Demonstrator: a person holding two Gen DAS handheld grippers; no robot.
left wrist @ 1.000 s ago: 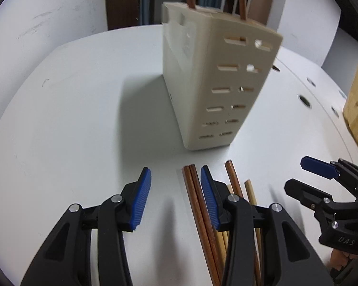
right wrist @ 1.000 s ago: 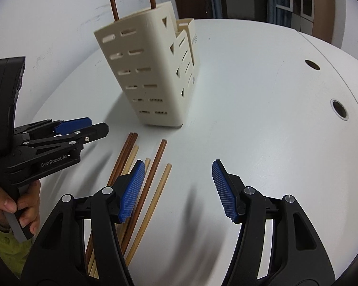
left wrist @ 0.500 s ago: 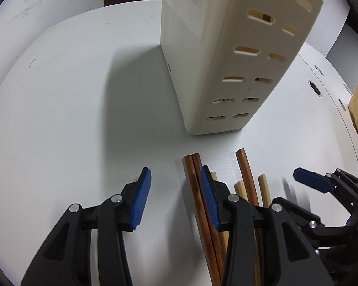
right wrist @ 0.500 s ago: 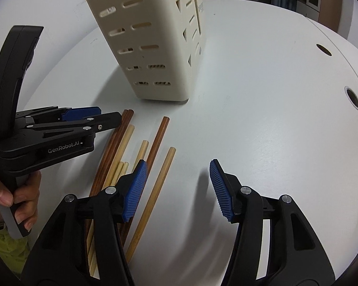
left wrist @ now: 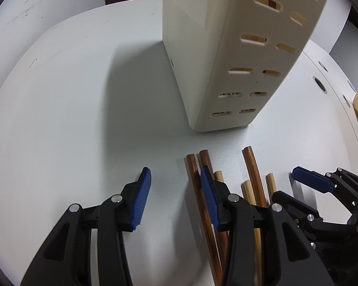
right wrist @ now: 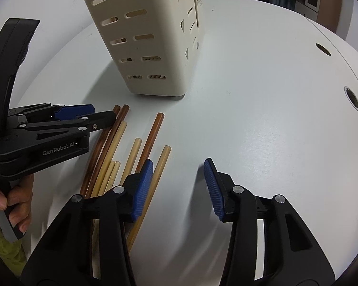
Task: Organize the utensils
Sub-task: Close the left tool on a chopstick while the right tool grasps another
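The chopsticks (right wrist: pixel 121 157), some dark brown and some pale, lie in a loose bundle on the white table (right wrist: pixel 262 119), their tips just in front of the cream utensil holder (right wrist: pixel 152 45), which stands upright with slotted walls. The left gripper (left wrist: pixel 174 197) is on the left side of this bundle, released, with only bare table between its blue pads; its right finger lies over the two dark sticks nearest to the holder's left corner. The right gripper (right wrist: pixel 179 188) is on the other side of the bundle, also holding nothing; its jaws have just been closing, and its left pad sits above the outermost pale stick while the space between the pads shows only table. I think the danger is a closing on nothing, because both grippers stand beside the sticks and not around one. Also the sticks touch each other, so a finger may push the bundle, roll sticks apart, or pick two together.
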